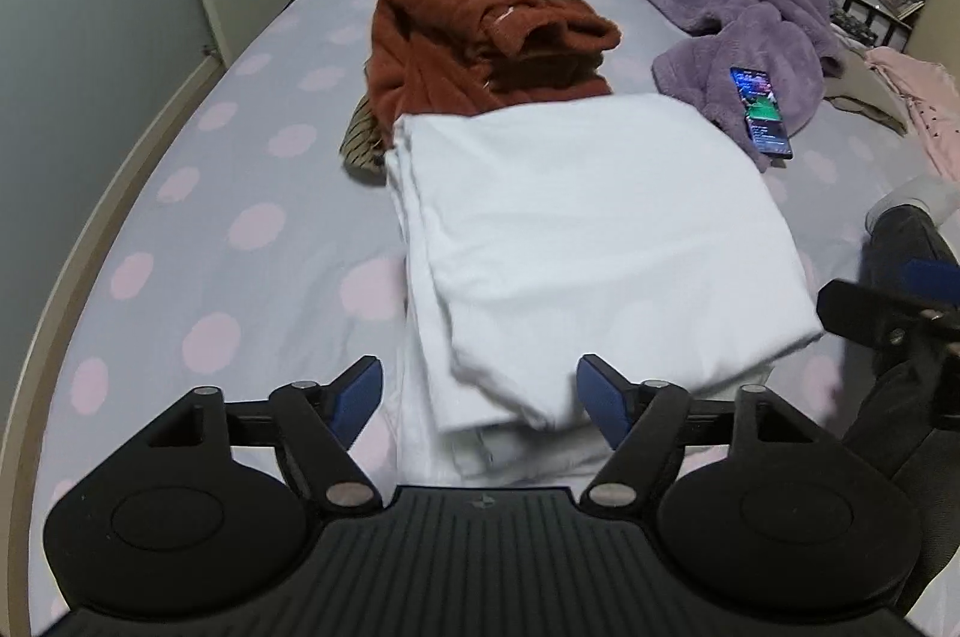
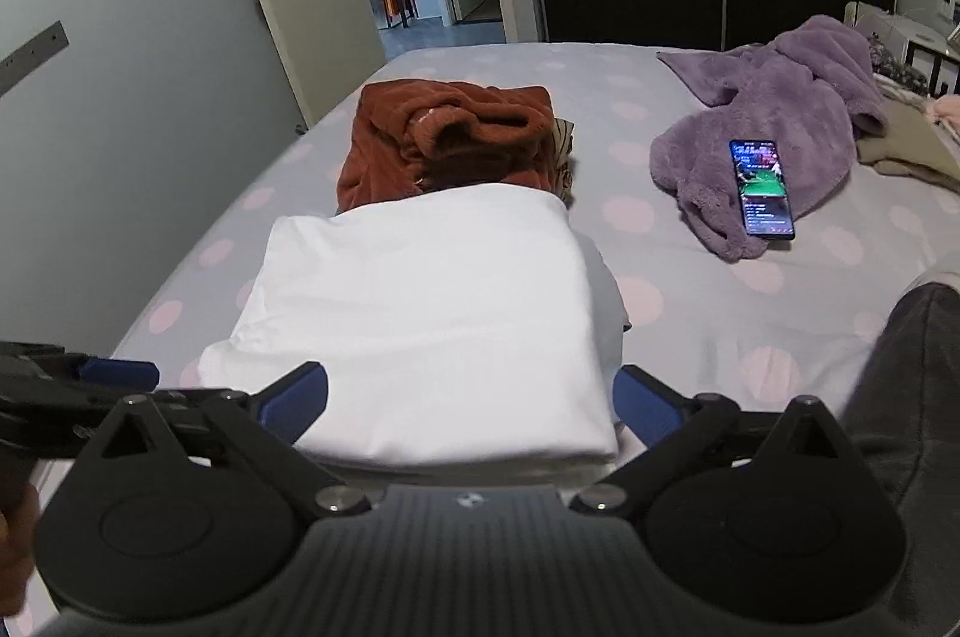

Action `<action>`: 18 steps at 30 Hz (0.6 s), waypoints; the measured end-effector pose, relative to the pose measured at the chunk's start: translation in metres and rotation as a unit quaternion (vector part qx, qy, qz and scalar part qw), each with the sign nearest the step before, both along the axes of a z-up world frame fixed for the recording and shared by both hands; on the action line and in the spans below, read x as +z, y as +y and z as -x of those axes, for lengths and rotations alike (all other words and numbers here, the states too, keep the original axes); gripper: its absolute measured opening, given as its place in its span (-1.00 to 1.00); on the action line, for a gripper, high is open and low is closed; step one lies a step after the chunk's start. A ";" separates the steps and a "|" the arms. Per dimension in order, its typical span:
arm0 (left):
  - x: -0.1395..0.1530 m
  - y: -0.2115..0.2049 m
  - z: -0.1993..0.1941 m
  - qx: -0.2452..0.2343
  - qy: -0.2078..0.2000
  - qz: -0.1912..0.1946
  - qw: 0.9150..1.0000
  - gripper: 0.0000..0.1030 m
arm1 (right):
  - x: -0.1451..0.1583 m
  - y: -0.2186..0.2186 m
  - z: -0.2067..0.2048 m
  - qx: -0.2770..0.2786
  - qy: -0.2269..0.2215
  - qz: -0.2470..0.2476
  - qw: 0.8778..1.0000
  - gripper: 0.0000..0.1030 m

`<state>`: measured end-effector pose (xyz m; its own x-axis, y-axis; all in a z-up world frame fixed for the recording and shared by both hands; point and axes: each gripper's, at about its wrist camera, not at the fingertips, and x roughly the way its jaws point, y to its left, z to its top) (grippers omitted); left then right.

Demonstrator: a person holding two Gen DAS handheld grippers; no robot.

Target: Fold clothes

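A white garment [image 1: 588, 241] [image 2: 432, 313] lies folded into a rectangle on the lilac bed sheet [image 1: 240, 169] [image 2: 690, 313] with pink dots. My left gripper [image 1: 480, 391] hovers over its near edge, open, its blue pads [image 1: 360, 388] standing apart on either side of the cloth without pressing it. My right gripper [image 2: 471, 391] is open wide over the same near edge, pads [image 2: 639, 397] clear of the fabric. Each gripper shows at the edge of the other's view: the right one [image 1: 888, 313], the left one [image 2: 90, 379].
A rust-brown fleece [image 1: 480, 36] [image 2: 450, 126] is heaped behind the white garment, over a striped cloth [image 1: 360, 144]. At the right lie a purple fleece [image 1: 762, 36] [image 2: 780, 114] with a lit phone [image 1: 761, 111] [image 2: 761, 187], a beige garment [image 2: 906, 144] and a pink one [image 1: 924, 102]. A person's grey-clad leg [image 2: 918, 397] is near right.
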<state>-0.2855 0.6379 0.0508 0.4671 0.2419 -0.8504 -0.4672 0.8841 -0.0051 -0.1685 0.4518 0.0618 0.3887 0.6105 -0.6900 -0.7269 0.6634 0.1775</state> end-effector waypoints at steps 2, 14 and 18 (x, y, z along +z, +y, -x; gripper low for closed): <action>0.000 -0.006 0.004 0.001 0.002 0.000 1.000 0.43 | 0.005 0.001 0.007 -0.001 -0.006 0.013 1.000 0.98; 0.009 -0.024 0.012 0.004 0.027 -0.028 0.999 0.44 | 0.011 0.003 0.026 -0.005 -0.006 0.043 0.999 0.98; 0.011 -0.025 0.010 0.007 0.045 -0.031 0.998 0.44 | 0.013 0.004 0.033 0.000 -0.012 0.051 0.999 0.98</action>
<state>-0.2959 0.6133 0.0617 0.3851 0.3019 -0.8721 -0.4762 0.8745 0.0924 -0.2017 0.4563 0.0744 0.4061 0.5372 -0.7392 -0.7295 0.6778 0.0918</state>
